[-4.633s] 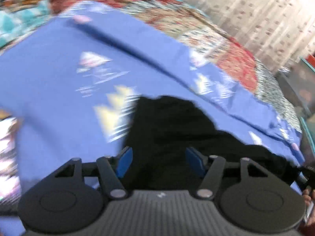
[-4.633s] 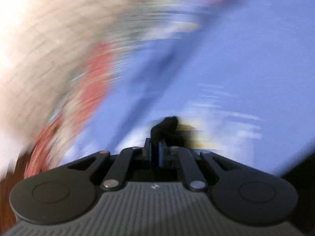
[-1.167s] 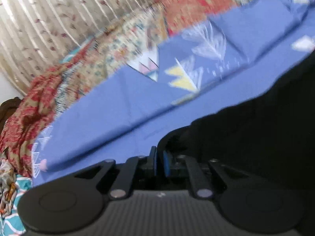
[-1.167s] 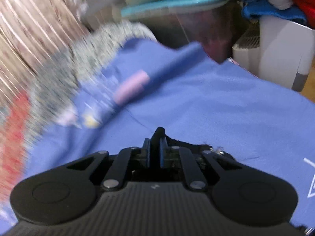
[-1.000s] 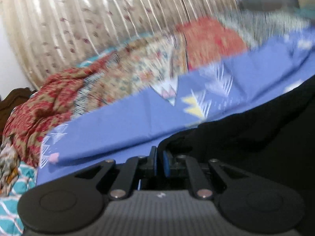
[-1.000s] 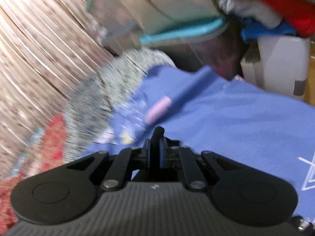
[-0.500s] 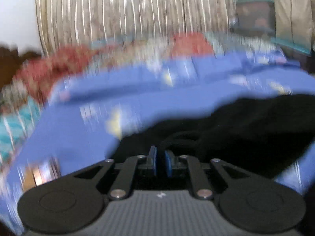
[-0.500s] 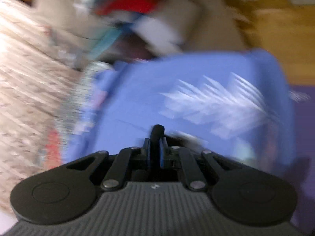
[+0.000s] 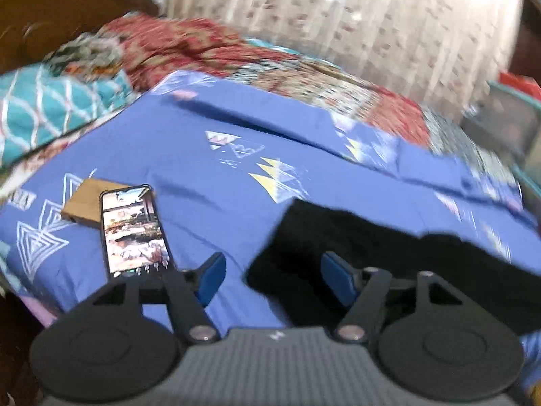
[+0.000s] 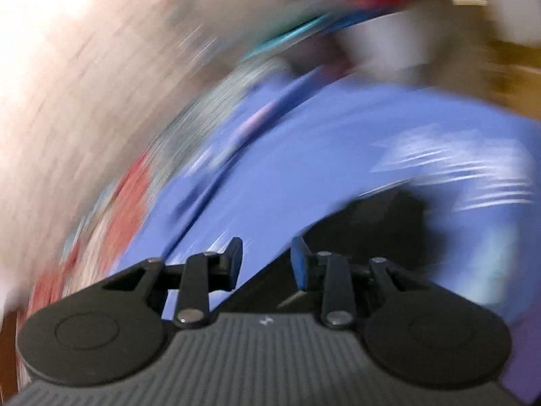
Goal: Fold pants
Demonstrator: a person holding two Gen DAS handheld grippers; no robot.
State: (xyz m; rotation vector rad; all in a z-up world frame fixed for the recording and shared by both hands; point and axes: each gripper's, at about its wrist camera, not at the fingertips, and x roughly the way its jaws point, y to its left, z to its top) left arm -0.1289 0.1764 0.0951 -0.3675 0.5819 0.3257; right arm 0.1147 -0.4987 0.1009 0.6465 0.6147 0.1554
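Pants: the black pants (image 9: 389, 264) lie in a dark slab on the blue sheet (image 9: 209, 182), toward the right half of the bed; edges look fairly square from the left camera, though blur hides the far end.
Left gripper: the left gripper (image 9: 272, 279) hovers low over the near-left corner of the pants, fingers wide apart, nothing between them.
Right gripper: the right gripper (image 10: 267, 262) has its fingers apart too, empty, with the pants' edge running just under it; that view is badly smeared, so little else is sure.
Risk, snag: I'd say a finger dipping too deep could pinch the sheet along with the pants and drag it up into the next fold.
Risk, slip: a shallow bite on only the top layer would likely peel the stack open rather than carry it.
Risk, skew: with one hand swinging fast, the two grips may land unevenly and leave a crooked fold.
Nearby: a phone (image 9: 135, 230), screen lit, lies on the sheet just left of the left gripper, partly over a brown card (image 9: 83, 203).
In the way: the phone is near enough that a leftward fold or sweep could knock it.
Further off: rumpled quilts (image 9: 189, 47) and a curtain (image 9: 355, 20) behind, well apart from the work.
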